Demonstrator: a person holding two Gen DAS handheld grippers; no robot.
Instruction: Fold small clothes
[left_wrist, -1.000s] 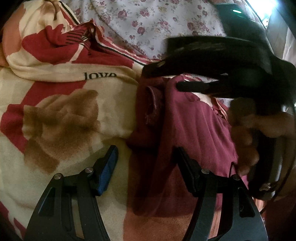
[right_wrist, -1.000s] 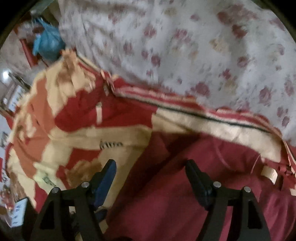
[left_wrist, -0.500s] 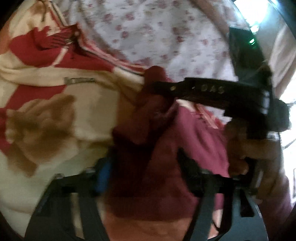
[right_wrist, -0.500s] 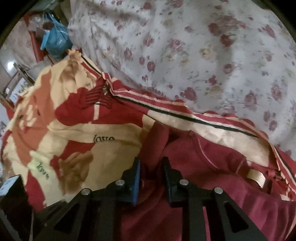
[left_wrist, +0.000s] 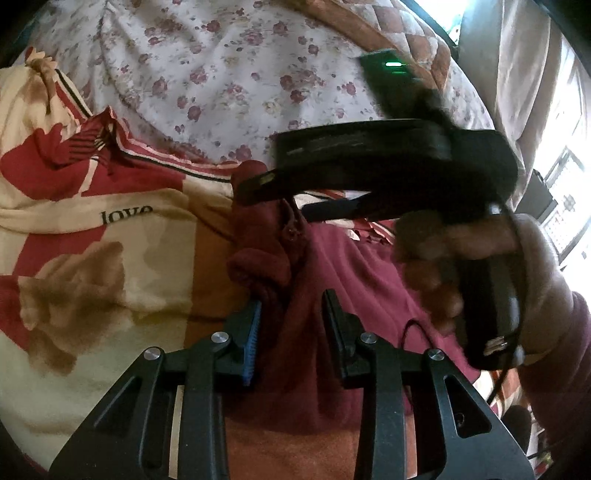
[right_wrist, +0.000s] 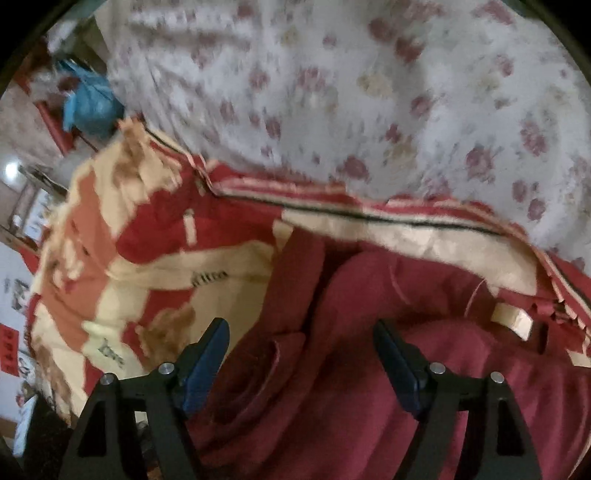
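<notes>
A small maroon garment (left_wrist: 332, 266) lies bunched on a red-and-cream blanket (left_wrist: 92, 258); it also fills the lower part of the right wrist view (right_wrist: 369, 369). My left gripper (left_wrist: 291, 314) is shut on a raised fold of the garment near its left edge. My right gripper (right_wrist: 301, 343) is open just above the garment, with cloth between its spread fingers but not pinched. In the left wrist view the right gripper (left_wrist: 273, 192) reaches in from the right, held by a hand (left_wrist: 480, 266), its tips at the garment's top corner.
The blanket (right_wrist: 155, 266) bears the word "love" and lies on a white floral bedsheet (left_wrist: 240, 74). A blue bag (right_wrist: 88, 107) and red furniture stand beyond the bed at far left. A bright window (left_wrist: 569, 192) is at the right.
My left gripper closed onto the garment's fold. My right gripper, which was shut on the garment half a second ago, has opened and let it go.
</notes>
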